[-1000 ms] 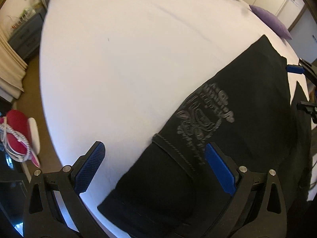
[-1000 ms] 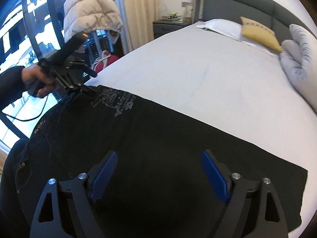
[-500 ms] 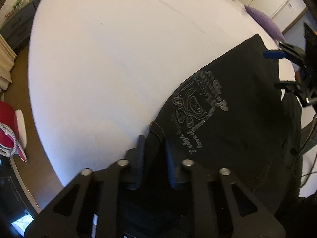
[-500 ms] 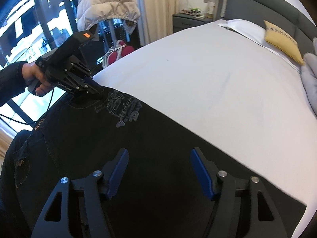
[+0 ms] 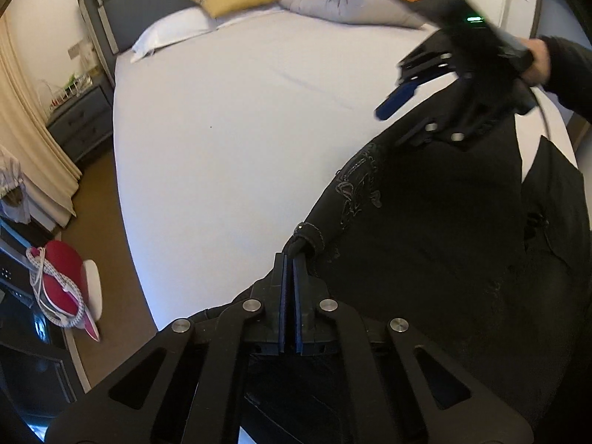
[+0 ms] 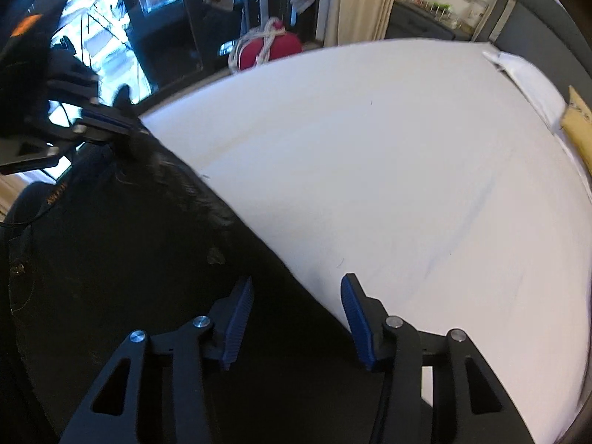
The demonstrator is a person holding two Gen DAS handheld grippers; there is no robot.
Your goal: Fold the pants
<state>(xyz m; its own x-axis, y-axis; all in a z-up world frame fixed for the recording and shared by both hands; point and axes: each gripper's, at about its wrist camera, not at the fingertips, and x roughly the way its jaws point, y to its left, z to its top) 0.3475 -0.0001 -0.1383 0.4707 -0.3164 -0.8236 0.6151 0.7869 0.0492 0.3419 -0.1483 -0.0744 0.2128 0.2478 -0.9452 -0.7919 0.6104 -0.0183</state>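
Black denim pants (image 5: 436, 244): I'm seeing them draping over the smooth white bed sheet (image 5: 222, 118).
Left gripper (image 5: 289, 259): I'm clamping its ribbed blue pads on the waistband.
Right gripper (image 6: 296, 288): I'm holding it with fingers apart.

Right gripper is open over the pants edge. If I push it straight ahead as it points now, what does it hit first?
Most likely the far edge of the black pants, which runs between the right gripper fingers, then bare white bed sheet. Nothing else stands in that line; height above the cloth is unclear.
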